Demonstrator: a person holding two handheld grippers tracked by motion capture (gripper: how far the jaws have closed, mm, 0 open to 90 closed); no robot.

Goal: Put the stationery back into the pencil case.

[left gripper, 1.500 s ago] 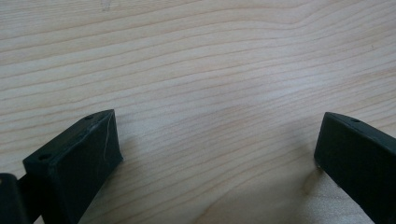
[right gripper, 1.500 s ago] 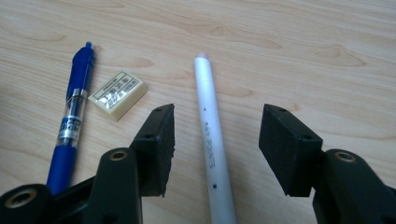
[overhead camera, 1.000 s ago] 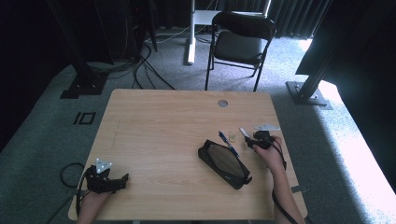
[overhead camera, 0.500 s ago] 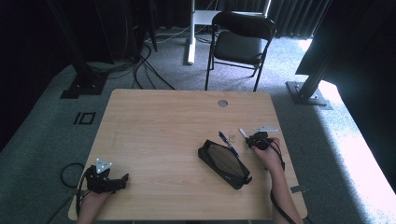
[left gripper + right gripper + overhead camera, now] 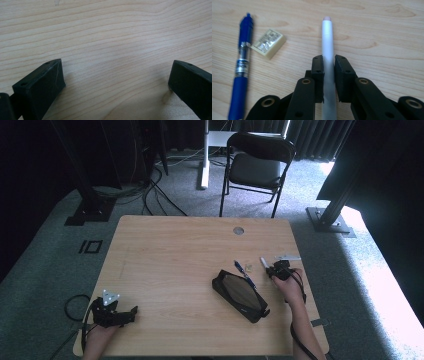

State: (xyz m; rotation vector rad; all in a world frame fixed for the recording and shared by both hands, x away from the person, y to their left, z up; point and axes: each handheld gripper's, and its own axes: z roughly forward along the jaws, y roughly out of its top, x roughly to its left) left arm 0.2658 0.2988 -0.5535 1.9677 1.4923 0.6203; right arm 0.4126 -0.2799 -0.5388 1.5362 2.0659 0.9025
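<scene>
My right gripper (image 5: 328, 62) is shut on a white pen-like stick (image 5: 328, 42) whose pale tip points away over the wood. In the high view that right gripper (image 5: 274, 268) is at the table's right side, just right of a black pencil case (image 5: 239, 295). A blue pen (image 5: 242, 65) lies to the left of the stick, with a small cream eraser (image 5: 269, 44) between them. The blue pen (image 5: 244, 271) rests by the case's upper edge. My left gripper (image 5: 131, 312) sits at the near left corner, its jaws wide apart over bare wood (image 5: 112, 50).
The wooden table (image 5: 175, 250) has a round cable hole (image 5: 238, 230) near its far edge. A small grey flat piece (image 5: 287, 257) lies beyond the right gripper. A black folding chair (image 5: 257, 167) stands behind the table. Cables trail on the floor at left.
The right gripper with the white stick has shifted slightly toward the near side and left, closer to the pencil case. The left gripper has stayed put.
</scene>
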